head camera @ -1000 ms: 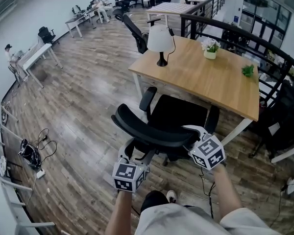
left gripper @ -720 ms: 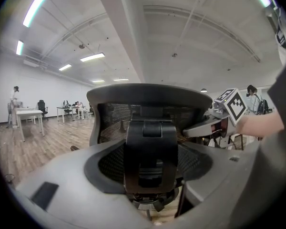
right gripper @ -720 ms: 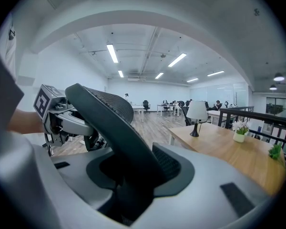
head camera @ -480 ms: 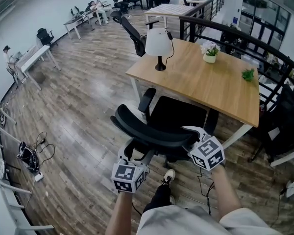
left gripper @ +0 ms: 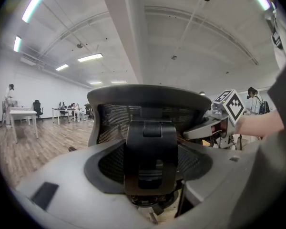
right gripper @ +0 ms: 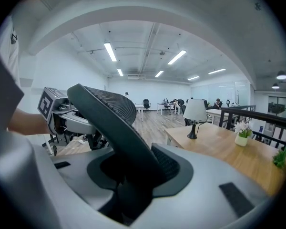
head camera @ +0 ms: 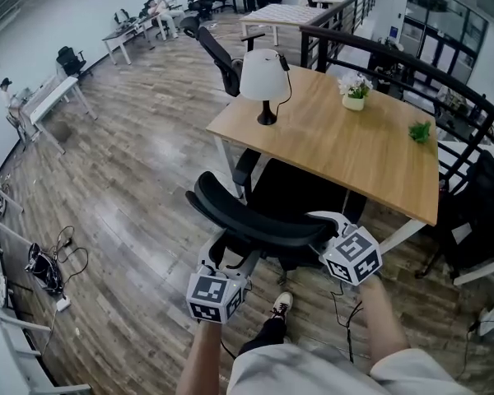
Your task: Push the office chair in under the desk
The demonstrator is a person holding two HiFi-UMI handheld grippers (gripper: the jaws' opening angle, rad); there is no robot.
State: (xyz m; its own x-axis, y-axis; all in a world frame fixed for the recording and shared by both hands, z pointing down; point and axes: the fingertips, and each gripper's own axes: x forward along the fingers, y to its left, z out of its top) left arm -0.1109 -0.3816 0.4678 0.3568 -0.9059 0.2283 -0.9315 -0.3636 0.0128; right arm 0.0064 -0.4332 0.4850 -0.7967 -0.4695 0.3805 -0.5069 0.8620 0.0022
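The chair (head camera: pixel 290 189) stands at the near edge of the tabletop (head camera: pixel 370 151). Its seat (head camera: pixel 300 189) is partly under the edge, and its backrest (head camera: pixel 255 220) is still clear on the near side.

The left hand-held gripper (head camera: pixel 227 259) is clamped on the centre spine behind the backrest. The right hand-held gripper (head camera: pixel 319 227) grips the right rim of the backrest, and its jaws have just closed a little further on that rim.

Handling, as we judge it:
- The chair is fairly heavy, but we expect it to roll easily on the wood floor (head camera: pixel 140 196). A steady, level push should be enough.
- The rim and spine are stiff and the mesh between them gives, so we hold the frame and never the mesh.
- The seat can swivel and the back can tilt. We push evenly on both sides and keep the force low.
- The left armrest (head camera: pixel 247 167) sits just beside the white leg (head camera: pixel 222 151), so we keep the chair straight to clear it.
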